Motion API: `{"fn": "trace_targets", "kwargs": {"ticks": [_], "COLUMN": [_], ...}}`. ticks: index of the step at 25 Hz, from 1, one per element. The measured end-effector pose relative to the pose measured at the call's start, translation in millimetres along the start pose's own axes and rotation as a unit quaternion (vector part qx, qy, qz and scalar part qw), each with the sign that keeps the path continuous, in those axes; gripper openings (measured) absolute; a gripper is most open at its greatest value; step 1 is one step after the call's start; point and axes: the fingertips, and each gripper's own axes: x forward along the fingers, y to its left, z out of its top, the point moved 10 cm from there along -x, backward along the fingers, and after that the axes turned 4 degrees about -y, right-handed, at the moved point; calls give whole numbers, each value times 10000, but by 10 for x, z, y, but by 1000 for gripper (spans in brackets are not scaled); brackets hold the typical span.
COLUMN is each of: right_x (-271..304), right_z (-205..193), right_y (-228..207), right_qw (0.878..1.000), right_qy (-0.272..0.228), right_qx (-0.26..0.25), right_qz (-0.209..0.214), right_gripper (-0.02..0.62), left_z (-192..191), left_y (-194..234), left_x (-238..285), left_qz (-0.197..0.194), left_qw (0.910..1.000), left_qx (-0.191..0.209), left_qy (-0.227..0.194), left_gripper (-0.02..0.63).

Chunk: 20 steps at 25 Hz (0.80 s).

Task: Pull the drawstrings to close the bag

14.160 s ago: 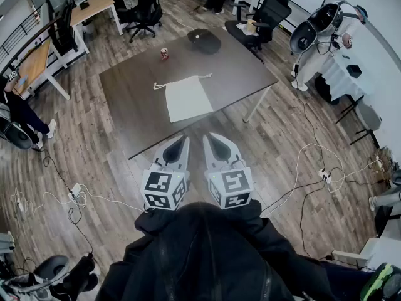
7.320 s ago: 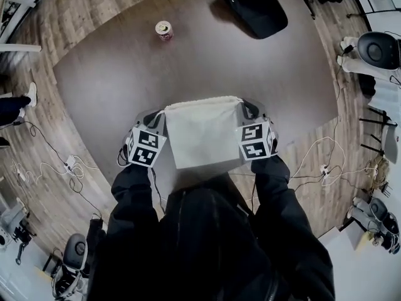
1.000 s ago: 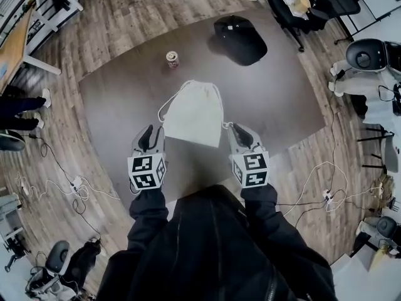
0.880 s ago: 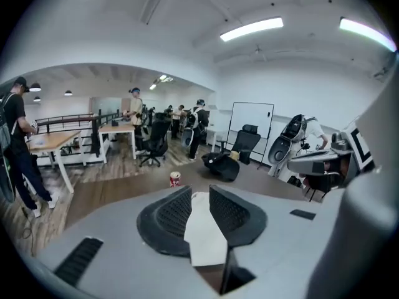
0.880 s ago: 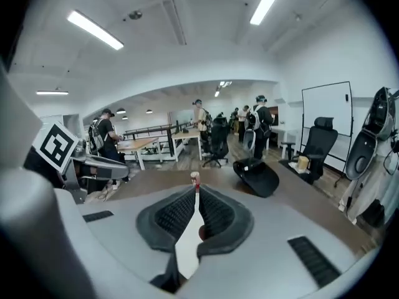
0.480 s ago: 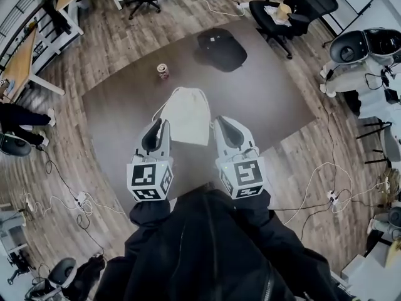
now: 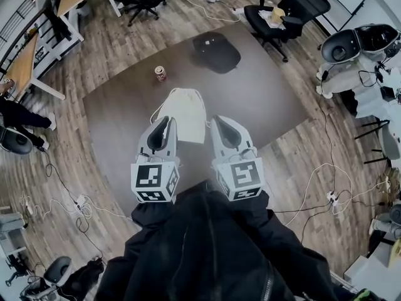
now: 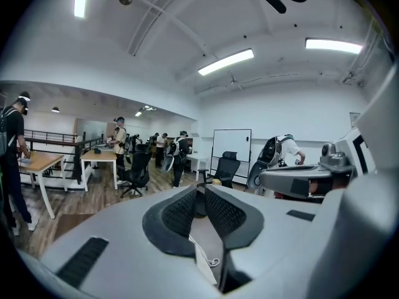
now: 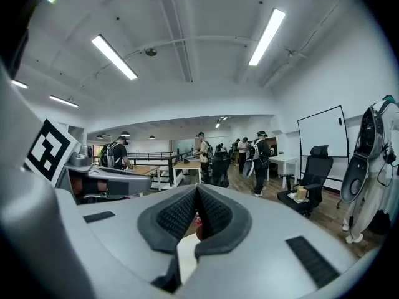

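Can beyond drawstring bag, dark backpack farther back on table

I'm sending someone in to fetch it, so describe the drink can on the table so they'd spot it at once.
Find the big dark table in the middle of the wood floor. At its far left, just beyond the cream drawstring bag, stands the can: small, upright, reddish, unlike the flat bag and the large black object.
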Motion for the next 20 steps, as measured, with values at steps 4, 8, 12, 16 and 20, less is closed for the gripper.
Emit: {"fn": "trace_targets", "kwargs": {"ticks": [4, 8, 12, 16, 20], "right_x": [-35, -81, -100, -113, -88], "right_z": [48, 56, 60, 45, 30], "right_y": [34, 71, 81, 98, 59], "right_qw": [10000, 9999, 9999, 9999, 9999], "right_qy": [-51, -78, -72, -59, -66], "right_qx": [-14, -52, -57, -61, -83], "right_qz": [48, 85, 118, 142, 135], "right_gripper": [21, 21, 21, 21, 21], "left_z": [24, 25, 24, 14, 22], "left_y": [-44, -83, -108, -101, -89], "left_x": [-40, -73, -77, -106, -80], "left_qz": [-28, -54, -76, -84, -44], "left_qw": [10000, 10000, 10000, 9999, 10000], "left_qx": [18, 35, 39, 51, 72], "left_qy": [-39, -64, -50, -37, -31], "left_gripper": [63, 63, 63, 63, 63]}}
